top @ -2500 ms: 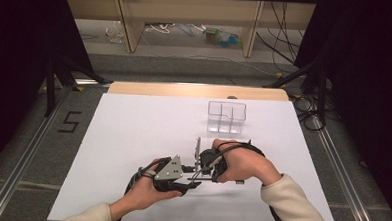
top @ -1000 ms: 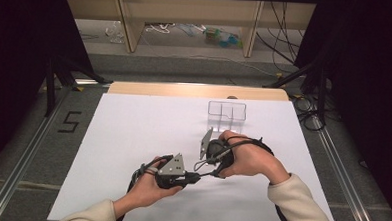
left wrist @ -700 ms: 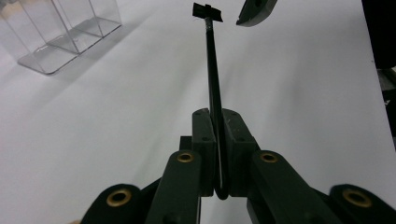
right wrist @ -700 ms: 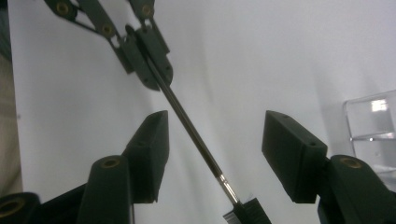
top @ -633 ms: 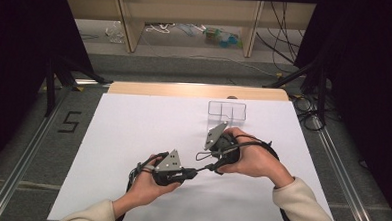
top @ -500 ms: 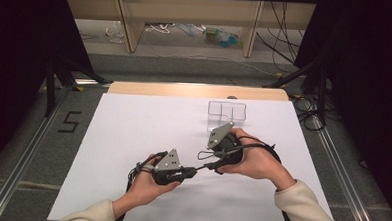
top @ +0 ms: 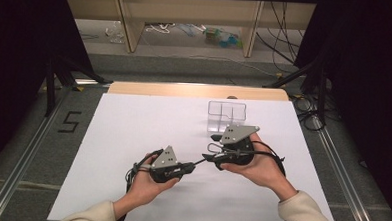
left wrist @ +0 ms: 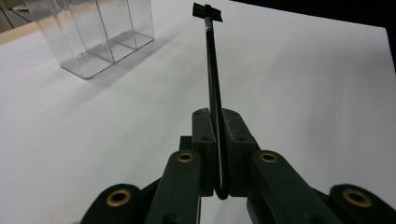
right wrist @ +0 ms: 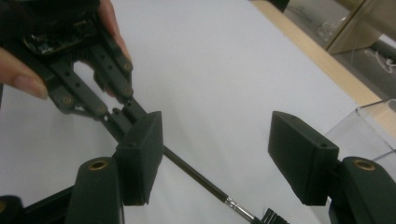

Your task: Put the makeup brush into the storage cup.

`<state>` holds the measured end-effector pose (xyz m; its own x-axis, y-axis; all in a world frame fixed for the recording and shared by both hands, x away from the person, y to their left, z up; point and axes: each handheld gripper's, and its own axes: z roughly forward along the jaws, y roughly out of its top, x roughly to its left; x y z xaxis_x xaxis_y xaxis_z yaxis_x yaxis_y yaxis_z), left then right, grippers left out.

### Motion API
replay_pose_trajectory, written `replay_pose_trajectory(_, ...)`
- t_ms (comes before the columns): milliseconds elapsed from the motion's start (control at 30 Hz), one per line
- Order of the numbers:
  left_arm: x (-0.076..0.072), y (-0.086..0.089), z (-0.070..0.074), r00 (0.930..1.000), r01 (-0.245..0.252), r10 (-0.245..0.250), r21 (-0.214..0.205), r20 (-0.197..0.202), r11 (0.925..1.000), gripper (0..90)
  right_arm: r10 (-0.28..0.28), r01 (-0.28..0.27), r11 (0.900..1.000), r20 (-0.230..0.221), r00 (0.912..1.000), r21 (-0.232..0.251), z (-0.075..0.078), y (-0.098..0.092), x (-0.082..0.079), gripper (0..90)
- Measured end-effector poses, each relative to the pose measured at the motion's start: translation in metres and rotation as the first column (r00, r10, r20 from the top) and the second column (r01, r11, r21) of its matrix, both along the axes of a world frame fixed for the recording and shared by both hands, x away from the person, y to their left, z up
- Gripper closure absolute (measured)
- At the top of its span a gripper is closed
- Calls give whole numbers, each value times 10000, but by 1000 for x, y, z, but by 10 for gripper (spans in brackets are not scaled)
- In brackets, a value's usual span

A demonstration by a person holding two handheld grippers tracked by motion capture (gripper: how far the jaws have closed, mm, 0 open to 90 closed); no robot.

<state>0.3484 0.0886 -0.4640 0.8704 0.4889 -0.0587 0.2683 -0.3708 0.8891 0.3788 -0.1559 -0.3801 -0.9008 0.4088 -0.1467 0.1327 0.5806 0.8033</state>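
Between right gripper's (right wrist: 215,158) parted jaws, left-clamped brush (right wrist: 201,178)

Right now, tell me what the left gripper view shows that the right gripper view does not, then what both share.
Only the left gripper view shows the left gripper shut on the thin black brush, and the clear divided box's compartments. Only the right gripper view shows the right gripper with fingers wide apart, and the hand behind the left gripper. Both share the brush, the box and the white table.
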Motion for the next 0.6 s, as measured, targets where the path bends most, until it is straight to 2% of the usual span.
replay_pose_trajectory(67,1,1,1,9999,32,-32,34,135,10000,850,-200,191,9982,158,9997,561,-2,-2,-3,368)
replay_pose_trajectory(133,1,1,1,9999,-5,5,-27,137,10000,850,-267,257,9972,138,9995,695,-3,-3,-4,368)
replay_pose_trajectory(167,1,2,2,9997,-89,91,-65,215,9999,850,-421,401,9932,156,9990,1090,-5,-5,-8,366)
replay_pose_trajectory(233,0,2,1,9998,-191,192,-176,89,9997,850,-463,441,9915,150,9988,1221,-6,-6,-9,366)
replay_pose_trajectory(267,1,3,2,9995,-248,251,-199,179,9995,850,-533,501,9900,207,9984,1321,-7,-7,-10,366)
replay_pose_trajectory(300,1,3,2,9996,-261,265,-344,131,9991,850,-768,732,9814,133,9970,1776,-10,-9,-14,366)
replay_pose_trajectory(333,1,3,2,9992,-368,374,-348,155,9987,850,-768,732,9814,133,9970,1776,-10,-9,-14,366)
replay_pose_trajectory(367,2,4,3,9990,-308,319,-360,302,9989,850,-987,951,9714,55,9951,2177,-12,-12,-17,366)
replay_pose_trajectory(400,2,4,3,9988,-361,374,-427,300,9984,850,-987,951,9714,55,9951,2177,-12,-12,-17,366)
replay_pose_trajectory(433,2,4,3,9986,-449,463,-530,244,9976,850,-1096,1064,9666,9,9940,2331,-14,-13,-19,365)
replay_pose_trajectory(467,2,5,4,9984,-439,457,-513,347,9977,850,-1195,1155,9622,13,9928,2468,-16,-15,-21,366)
replay_pose_trajectory(500,2,5,4,9980,-501,519,-510,351,9974,850,-1266,1283,9554,-237,9917,2659,-18,-15,-23,365)
replay_pose_trajectory(533,2,6,4,9974,-608,628,-569,348,9965,850,-1297,1340,9529,-336,9910,2722,-19,-17,-24,365)
replay_pose_trajectory(567,3,6,5,9972,-584,609,-564,436,9967,850,-1329,1346,9439,-261,9908,3016,-22,-17,-24,366)
replay_pose_trajectory(600,2,6,5,9967,-729,753,-703,317,9949,850,-1447,1472,9423,-307,9890,3007,-22,-18,-25,366)
